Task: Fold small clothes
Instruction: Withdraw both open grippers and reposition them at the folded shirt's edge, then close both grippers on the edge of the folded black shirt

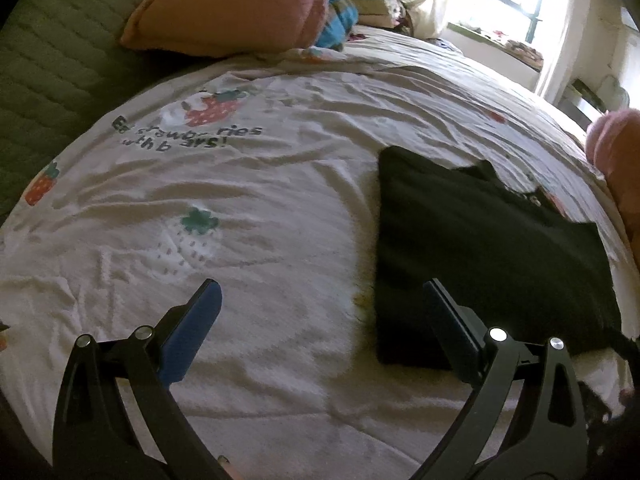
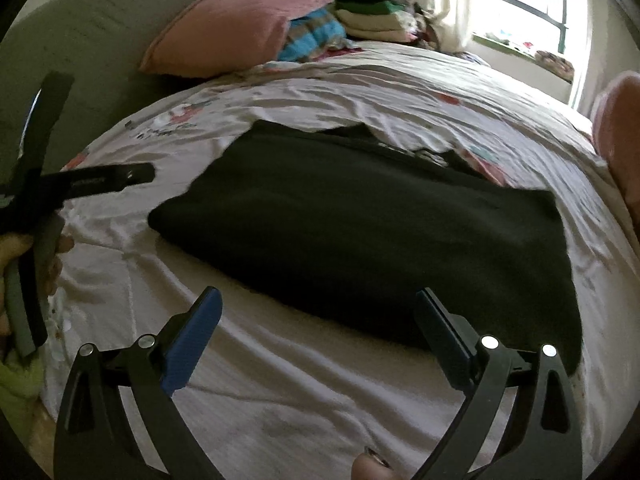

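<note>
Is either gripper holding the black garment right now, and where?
Neither. The left gripper and right gripper are both open and empty; the folded black cloth garment lies free on the bed.

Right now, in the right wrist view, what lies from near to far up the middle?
right gripper → bedsheet → black garment → pink pillow

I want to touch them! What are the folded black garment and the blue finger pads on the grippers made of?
The folded black garment looks like soft matte knit cloth, maybe cotton: it shows no shine and sags into gentle edges on the white strawberry-print bedsheet. The blue finger pads look like ribbed rubber or plastic, judging by fine ridges; which one is unclear. Both the left gripper and right gripper are open.
</note>
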A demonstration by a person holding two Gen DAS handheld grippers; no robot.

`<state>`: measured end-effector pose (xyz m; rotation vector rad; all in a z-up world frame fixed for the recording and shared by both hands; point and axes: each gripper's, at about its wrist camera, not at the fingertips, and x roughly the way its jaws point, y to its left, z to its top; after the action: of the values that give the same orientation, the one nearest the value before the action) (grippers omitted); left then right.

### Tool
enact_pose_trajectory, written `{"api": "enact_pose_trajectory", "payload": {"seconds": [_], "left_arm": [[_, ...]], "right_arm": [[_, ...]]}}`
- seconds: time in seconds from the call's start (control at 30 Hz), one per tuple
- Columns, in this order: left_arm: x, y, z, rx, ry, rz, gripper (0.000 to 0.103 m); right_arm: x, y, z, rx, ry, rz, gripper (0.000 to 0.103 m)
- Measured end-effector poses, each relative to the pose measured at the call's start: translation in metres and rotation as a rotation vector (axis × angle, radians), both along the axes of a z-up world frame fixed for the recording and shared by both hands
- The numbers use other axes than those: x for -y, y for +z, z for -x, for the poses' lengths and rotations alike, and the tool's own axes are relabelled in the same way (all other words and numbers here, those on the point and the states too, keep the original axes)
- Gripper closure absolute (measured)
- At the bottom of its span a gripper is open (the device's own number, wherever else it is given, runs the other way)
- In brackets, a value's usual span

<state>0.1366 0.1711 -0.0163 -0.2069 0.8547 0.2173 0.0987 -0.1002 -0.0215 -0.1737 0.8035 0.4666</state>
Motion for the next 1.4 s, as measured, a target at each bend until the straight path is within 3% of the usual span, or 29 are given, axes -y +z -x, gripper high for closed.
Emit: {"api": "enact_pose_trajectory", "payload": {"seconds": [0.23,0.57,1.03,1.1,1.13,1.2,1.33,1.4], "left_arm": [[-0.016,0.000,-0.013,-0.006,0.028,0.016,0.010],[-0.021,0.006,-0.031,0.007,0.021,0.019,0.010],[-0.020,-0.003,-0.069,-0.039,-0.001,-0.014,0.010],[-0.021,-0.006,-0.074,-0.052,-0.012,0.010,0.010],[-0.021,-0.007,-0.077,-0.058,-0.016,0.032,0.010],[-0.021,-0.008,-0.085,-0.065,-0.034,0.074,0.010],[-0.016,-0.011,-0.102,-0.076,-0.059,0.156,0.010],[-0.011,-0.014,-0.110,-0.085,-0.079,0.197,0.010]], "right_arm": [[-0.048,-0.006,-0.009,0.041,0.093,0.074,0.007],[-0.106,-0.034,-0.015,0.155,0.194,0.323,0.007],[-0.142,-0.057,-0.052,0.210,0.190,0.401,0.008],[-0.143,-0.056,-0.057,0.230,0.189,0.393,0.015],[-0.143,-0.055,-0.057,0.238,0.194,0.383,0.030],[-0.141,-0.051,-0.054,0.261,0.210,0.359,0.041],[-0.133,-0.038,-0.042,0.346,0.206,0.307,0.077],[-0.129,-0.033,-0.040,0.363,0.192,0.285,0.081]]}}
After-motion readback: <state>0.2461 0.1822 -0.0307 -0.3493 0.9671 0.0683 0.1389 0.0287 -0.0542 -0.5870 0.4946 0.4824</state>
